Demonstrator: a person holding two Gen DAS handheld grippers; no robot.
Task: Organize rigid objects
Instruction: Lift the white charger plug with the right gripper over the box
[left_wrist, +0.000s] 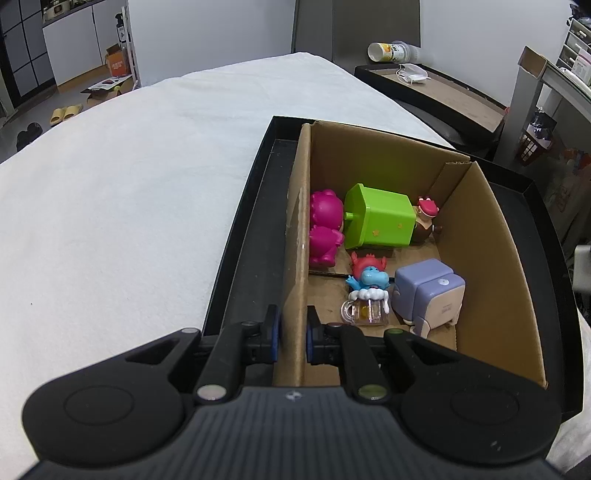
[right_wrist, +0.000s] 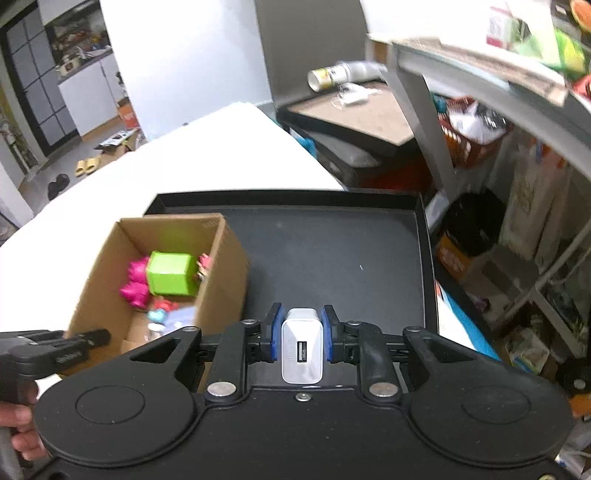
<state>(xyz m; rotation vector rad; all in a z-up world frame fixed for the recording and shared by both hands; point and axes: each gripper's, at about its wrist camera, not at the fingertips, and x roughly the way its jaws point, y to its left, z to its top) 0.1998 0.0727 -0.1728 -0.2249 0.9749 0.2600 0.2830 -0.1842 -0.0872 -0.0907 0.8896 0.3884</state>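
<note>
Between right gripper (right_wrist: 302, 332) pads: white USB charger (right_wrist: 302, 347), clamped, above black tray (right_wrist: 332, 251); left gripper (left_wrist: 293, 332) pinches cardboard box (left_wrist: 295, 236) wall.

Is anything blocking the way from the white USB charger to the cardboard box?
Nothing visible. The right gripper holds the USB charger above the black tray; the cardboard box is open-topped, with toys inside.

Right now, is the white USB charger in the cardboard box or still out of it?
Out. The right tool holds the white USB charger over the black tray, beside the cardboard box.
</note>
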